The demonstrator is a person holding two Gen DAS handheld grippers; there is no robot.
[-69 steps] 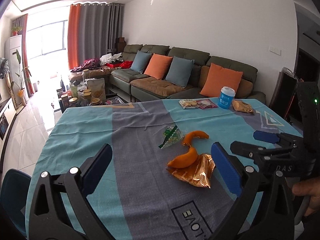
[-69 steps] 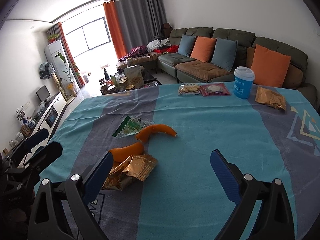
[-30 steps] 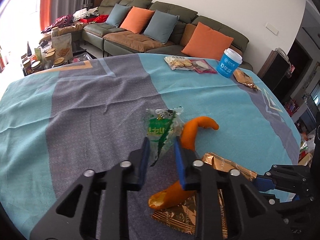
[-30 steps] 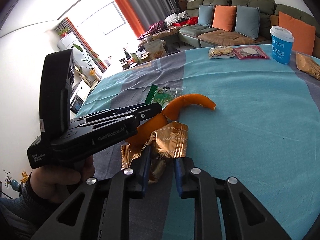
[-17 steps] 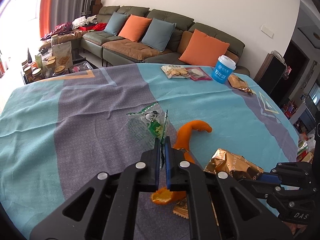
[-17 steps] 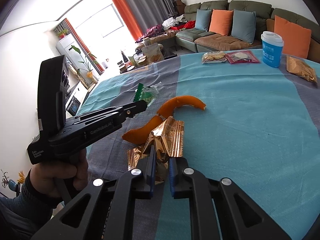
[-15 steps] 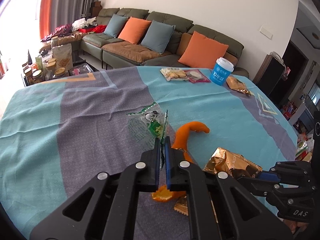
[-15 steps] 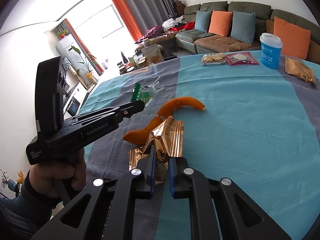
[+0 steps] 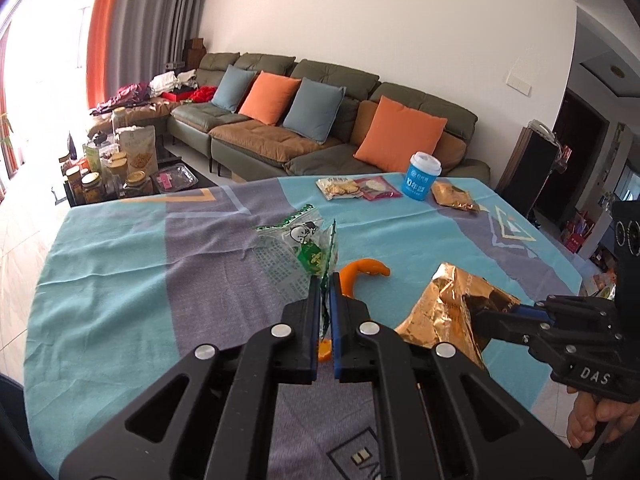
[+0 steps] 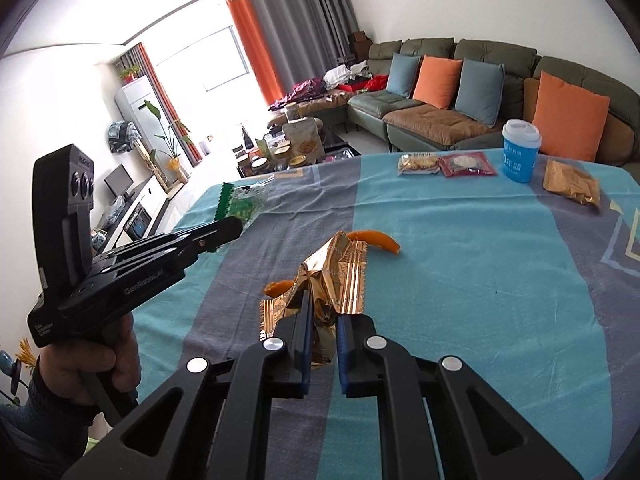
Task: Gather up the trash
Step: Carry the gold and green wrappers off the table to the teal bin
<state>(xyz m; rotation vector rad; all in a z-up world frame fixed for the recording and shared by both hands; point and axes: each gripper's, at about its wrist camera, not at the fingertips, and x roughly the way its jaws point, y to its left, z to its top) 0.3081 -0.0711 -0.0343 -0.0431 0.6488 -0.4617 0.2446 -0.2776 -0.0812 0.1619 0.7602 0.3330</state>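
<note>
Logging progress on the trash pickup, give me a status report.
Left hand-held gripper shut on clear green-printed plastic wrapper. Right hand-held gripper shut on crumpled gold foil wrapper. Curved orange peel remains on tablecloth.

The left gripper [image 9: 327,284] is matt black plastic with blue pads and shiny metal screw heads, as is the right gripper [image 10: 322,312]. The green wrapper [image 9: 298,248] is thin, clear, glossy film with printed patches. The gold wrapper [image 10: 332,276] is crinkled, mirror-bright foil. The orange peel [image 9: 366,270] looks smooth and dull. The desk [image 9: 120,280] wears a matt woven cloth with soft wrinkles. The blue cup [image 9: 422,176] looks like paper under a white plastic lid.
</note>
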